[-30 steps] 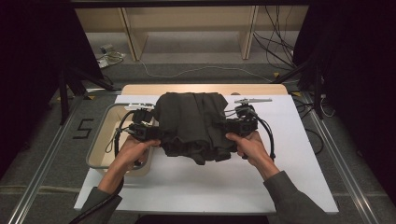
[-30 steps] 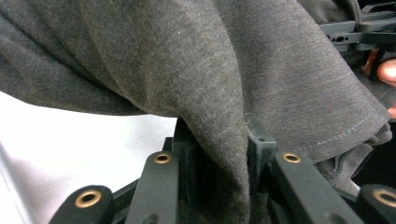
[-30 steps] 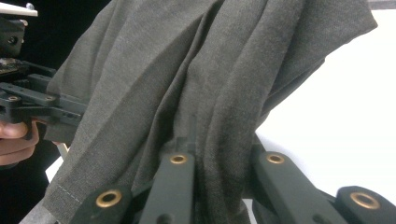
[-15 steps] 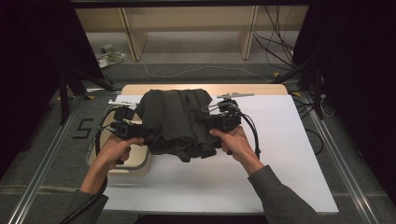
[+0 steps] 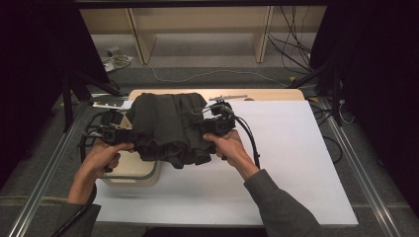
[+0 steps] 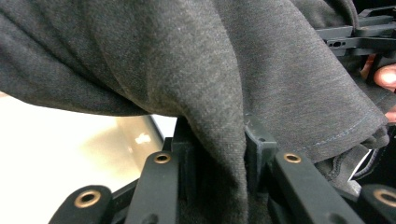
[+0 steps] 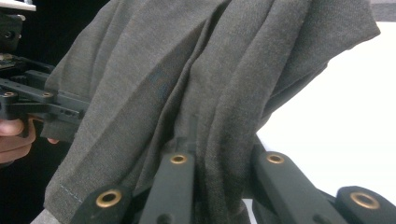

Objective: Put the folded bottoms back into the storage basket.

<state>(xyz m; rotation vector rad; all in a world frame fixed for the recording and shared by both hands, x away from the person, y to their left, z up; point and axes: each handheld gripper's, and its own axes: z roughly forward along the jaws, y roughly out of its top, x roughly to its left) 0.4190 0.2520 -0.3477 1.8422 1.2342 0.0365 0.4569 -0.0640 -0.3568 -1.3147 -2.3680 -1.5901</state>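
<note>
A folded dark grey garment [image 5: 170,126] hangs in the air between my two grippers, over the left part of the white table [image 5: 296,163]. My left gripper [image 5: 136,140] is shut on the garment's left edge; in the left gripper view the cloth [image 6: 187,79] is bunched between the black jaws of the left gripper [image 6: 217,161]. My right gripper [image 5: 210,131] is shut on the garment's right edge, and in the right gripper view folds of the garment [image 7: 210,84] run down into the closed jaws of the right gripper [image 7: 212,156].
A pale bin [image 5: 129,174] with a dark rim stands at the table's left edge, below the garment's left part. A wooden board [image 5: 267,94] lies along the far edge. Cables [image 5: 197,76] trail on the floor beyond, in front of wooden shelving.
Both hands have carried the garment leftward across the table, from its middle toward the bin, and it hangs slightly higher. Both grips hold as before.
</note>
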